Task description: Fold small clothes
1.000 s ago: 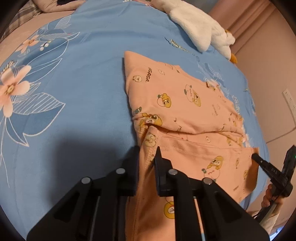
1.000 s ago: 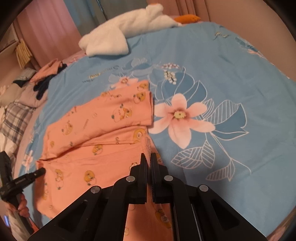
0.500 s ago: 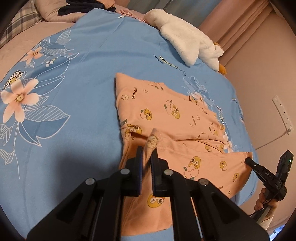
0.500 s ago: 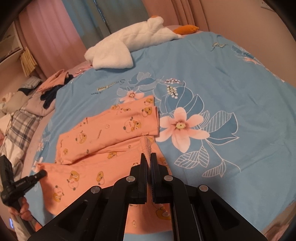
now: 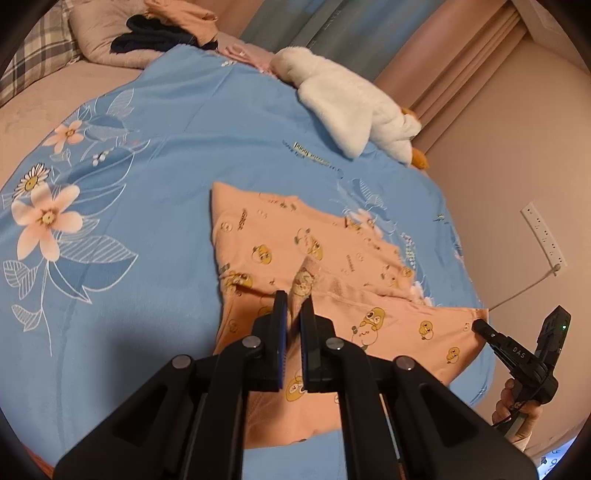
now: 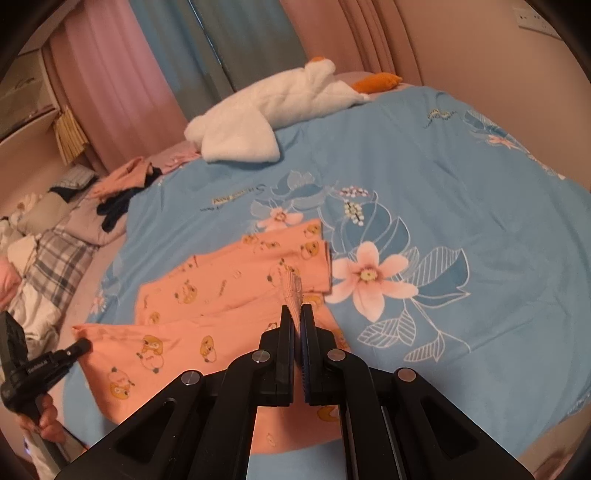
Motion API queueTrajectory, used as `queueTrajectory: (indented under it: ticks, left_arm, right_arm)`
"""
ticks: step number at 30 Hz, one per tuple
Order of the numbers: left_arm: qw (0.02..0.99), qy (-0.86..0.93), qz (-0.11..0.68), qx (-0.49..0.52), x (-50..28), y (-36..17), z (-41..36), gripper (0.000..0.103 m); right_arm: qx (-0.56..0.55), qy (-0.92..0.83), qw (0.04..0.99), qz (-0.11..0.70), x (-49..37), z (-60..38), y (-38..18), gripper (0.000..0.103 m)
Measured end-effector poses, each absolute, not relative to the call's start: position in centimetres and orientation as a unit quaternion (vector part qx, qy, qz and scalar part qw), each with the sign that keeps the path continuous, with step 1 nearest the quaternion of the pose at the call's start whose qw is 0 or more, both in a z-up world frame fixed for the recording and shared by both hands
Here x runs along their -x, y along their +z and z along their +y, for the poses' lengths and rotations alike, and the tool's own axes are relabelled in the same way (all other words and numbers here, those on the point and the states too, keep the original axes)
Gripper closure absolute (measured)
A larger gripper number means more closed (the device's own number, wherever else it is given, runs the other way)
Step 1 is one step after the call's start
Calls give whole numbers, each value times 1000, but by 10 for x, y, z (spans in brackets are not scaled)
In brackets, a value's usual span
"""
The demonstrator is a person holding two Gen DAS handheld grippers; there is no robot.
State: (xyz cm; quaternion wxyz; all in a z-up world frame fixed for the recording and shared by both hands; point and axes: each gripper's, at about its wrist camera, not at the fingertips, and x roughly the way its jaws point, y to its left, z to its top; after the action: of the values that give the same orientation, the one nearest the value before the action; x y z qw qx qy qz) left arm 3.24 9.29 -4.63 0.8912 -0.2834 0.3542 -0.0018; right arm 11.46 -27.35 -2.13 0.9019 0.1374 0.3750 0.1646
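Observation:
A small orange garment (image 5: 314, 251) printed with yellow cartoon ducks lies partly folded on the blue floral bedspread (image 5: 147, 177). My left gripper (image 5: 293, 299) is shut on one corner of its near edge and holds it lifted. My right gripper (image 6: 297, 312) is shut on the other corner of the garment (image 6: 229, 280), a ribbed hem poking up between the fingers. The near half of the cloth hangs stretched between both grippers above the bed. The right gripper also shows at the right edge of the left wrist view (image 5: 480, 326), the left gripper at the left edge of the right wrist view (image 6: 83, 345).
A white plush goose (image 6: 273, 110) lies at the far side of the bed. A pile of dark and orange clothes (image 5: 166, 29) rests on pillows beyond the bedspread. A wall with a socket strip (image 5: 543, 232) stands close on the right.
Both grippers have risen and pulled back toward me, lifting the garment's near edge higher off the bed. More of the bed and room shows now.

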Motion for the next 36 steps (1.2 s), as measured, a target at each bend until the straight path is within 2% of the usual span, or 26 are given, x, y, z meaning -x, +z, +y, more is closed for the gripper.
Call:
queueTrajectory:
  ticks: [11, 21, 36]
  left_arm:
    - [906, -7, 315, 284, -46, -16, 102, 98]
    - [912, 5, 302, 279, -98, -5, 127, 98]
    - [888, 38, 352, 292, -185, -50, 160, 99]
  right_arm:
    - [-127, 186, 913, 341, -140, -261, 12, 98]
    - [-120, 200, 911, 341, -204, -241, 16, 98]
    - [-91, 192, 892, 400, -299, -199, -26, 98]
